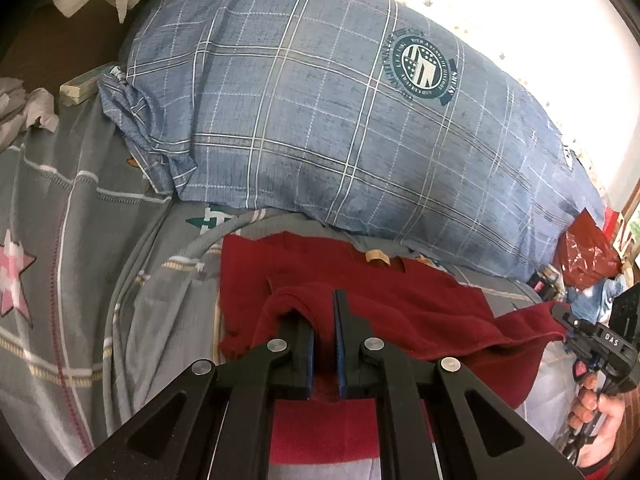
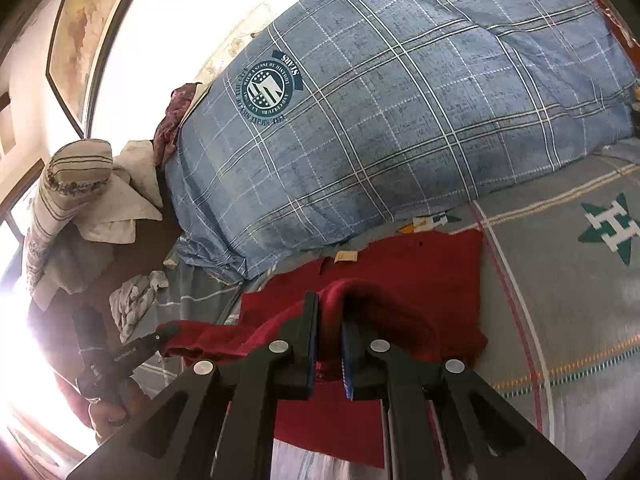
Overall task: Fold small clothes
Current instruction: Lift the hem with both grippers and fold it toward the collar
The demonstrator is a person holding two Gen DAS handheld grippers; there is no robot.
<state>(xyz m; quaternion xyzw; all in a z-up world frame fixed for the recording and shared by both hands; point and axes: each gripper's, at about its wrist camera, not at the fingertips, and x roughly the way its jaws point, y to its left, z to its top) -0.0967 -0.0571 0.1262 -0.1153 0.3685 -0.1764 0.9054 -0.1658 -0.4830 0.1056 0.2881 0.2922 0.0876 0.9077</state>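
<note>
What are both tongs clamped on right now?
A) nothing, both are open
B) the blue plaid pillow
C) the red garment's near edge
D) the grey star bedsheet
C: the left tongs and right tongs each pinch a raised fold of the red garment, lifting its edge off the bedsheet.

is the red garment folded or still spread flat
Partly folded: the red garment has its near edge lifted, pinched by the left gripper and right gripper, doubling over the part lying flat on the bedsheet.
</note>
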